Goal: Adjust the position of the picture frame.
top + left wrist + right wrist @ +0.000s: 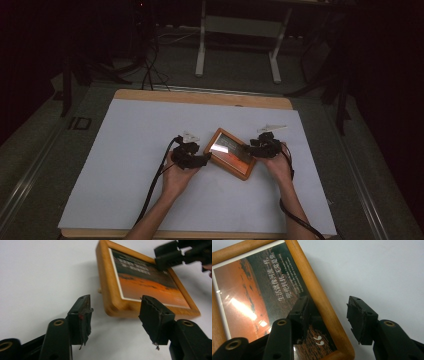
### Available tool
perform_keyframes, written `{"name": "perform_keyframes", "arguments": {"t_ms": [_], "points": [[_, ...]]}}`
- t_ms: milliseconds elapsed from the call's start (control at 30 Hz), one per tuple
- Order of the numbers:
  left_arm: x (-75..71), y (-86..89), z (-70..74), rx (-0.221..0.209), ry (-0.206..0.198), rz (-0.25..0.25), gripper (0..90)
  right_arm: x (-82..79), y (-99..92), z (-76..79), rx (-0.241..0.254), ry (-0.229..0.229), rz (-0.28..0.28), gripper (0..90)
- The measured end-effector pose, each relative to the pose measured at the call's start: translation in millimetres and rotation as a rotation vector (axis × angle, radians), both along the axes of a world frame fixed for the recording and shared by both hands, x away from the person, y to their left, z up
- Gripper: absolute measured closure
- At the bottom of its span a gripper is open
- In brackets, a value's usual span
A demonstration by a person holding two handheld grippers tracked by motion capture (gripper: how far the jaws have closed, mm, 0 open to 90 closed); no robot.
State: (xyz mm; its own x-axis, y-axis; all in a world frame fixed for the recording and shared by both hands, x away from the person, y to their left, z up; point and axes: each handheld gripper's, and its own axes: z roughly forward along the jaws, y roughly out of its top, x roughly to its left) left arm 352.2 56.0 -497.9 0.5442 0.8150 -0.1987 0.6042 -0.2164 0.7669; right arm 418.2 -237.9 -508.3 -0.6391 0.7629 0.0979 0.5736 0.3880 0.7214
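Note:
A wooden picture frame [231,152] with an orange and dark picture lies flat on the white table top, turned at an angle. My left gripper [206,157] is at its left corner, open. In the left gripper view the frame's [150,285] near corner sits just beyond the gap of the left gripper [116,303], with no pad touching it. My right gripper [248,148] is at the frame's right side, open. In the right gripper view the right gripper [327,303] straddles the frame's [249,297] wooden rail, one jaw over the glass and the other over the table.
A white sheet [150,150] covers the wooden table [200,97], with bare room all around the frame. Beyond the far edge the dark floor holds cables [150,70] and a white stand [240,30]. The right gripper [175,255] hangs over the frame's far end in the left gripper view.

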Motion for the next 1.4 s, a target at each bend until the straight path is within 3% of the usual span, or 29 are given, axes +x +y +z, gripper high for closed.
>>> {"name": "perform_keyframes", "arguments": {"t_ms": [267, 533, 733, 1067, 1233, 1400], "points": [[2.6, -3.3, -1.9, 0.042, -0.022, -0.010, 46.0, 1.9, 2.8, -0.5, 0.031, 0.017, 0.018, 60.0], [3.3, -2.3, -0.8, 0.068, -0.039, -0.008, 45.9, 0.4, 1.6, -0.1, 0.031, 0.022, 0.005, 67.2], [5.0, 2.0, 0.9, 0.069, -0.039, 0.022, 46.8, -3.4, 2.6, 0.1, 0.051, 0.044, 0.036, 69.0], [7.4, 12.2, 2.3, 0.098, -0.034, 0.071, 50.4, -20.1, 15.7, 2.7, 0.040, 0.055, 0.100, 69.9], [-2.7, 10.7, -1.8, 0.054, 0.013, 0.054, 46.0, -25.1, 16.7, 1.1, 0.051, 0.059, 0.111, 67.8], [-14.0, -1.5, -12.1, 0.000, 0.059, 0.037, 36.7, -24.6, 12.0, -4.3, 0.112, 0.081, 0.109, 62.3]]}}
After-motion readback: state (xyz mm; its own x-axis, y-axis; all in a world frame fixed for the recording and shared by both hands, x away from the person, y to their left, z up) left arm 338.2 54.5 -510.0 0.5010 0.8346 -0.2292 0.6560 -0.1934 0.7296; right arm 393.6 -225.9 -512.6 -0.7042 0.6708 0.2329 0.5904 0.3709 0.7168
